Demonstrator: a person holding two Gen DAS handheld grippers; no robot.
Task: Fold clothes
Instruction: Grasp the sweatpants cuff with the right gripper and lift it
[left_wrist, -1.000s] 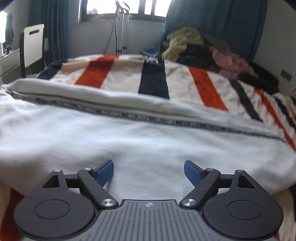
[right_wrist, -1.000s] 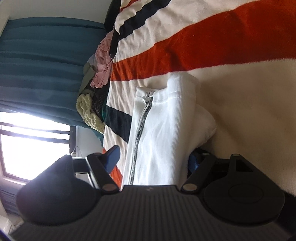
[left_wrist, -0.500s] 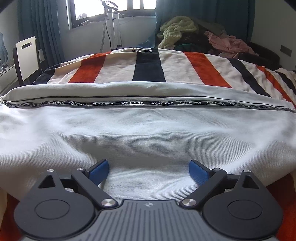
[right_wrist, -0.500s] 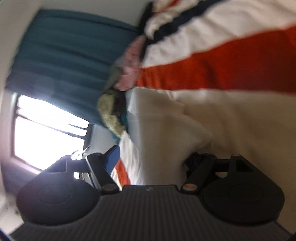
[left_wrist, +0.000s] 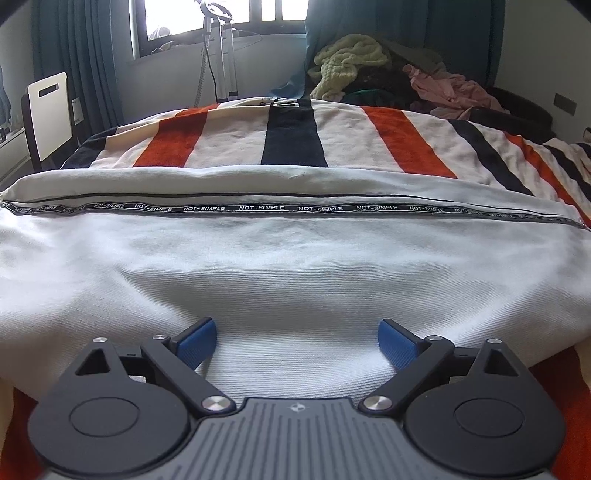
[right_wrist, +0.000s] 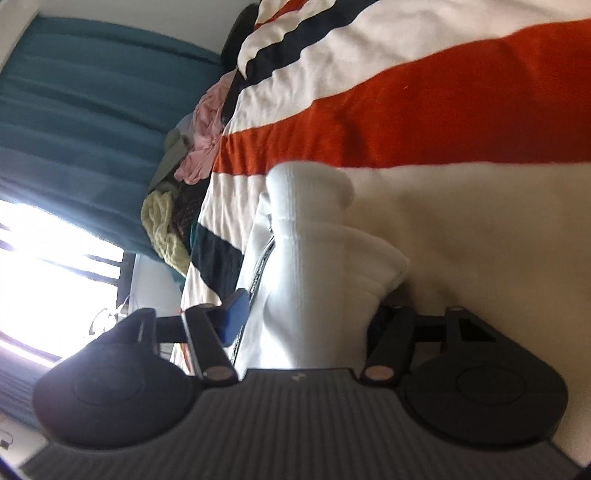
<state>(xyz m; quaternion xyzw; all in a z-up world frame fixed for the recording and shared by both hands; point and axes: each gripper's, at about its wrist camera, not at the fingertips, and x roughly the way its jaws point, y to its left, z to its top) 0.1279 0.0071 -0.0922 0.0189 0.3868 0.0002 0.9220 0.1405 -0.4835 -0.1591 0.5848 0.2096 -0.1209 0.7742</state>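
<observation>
Our left gripper fingers stand apart over the white ribbed zip-up garment; our right gripper fingers straddle its folded edge on the orange-and-navy striped bed, unclamped.

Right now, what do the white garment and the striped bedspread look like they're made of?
White garment: probably matte cotton-like knit, going by its fine ribbed weave; woven "NOT-SIMPLE" tape runs across it. Striped bedspread: seemingly thick, soft terry-like fabric with a slightly nubby surface.
</observation>
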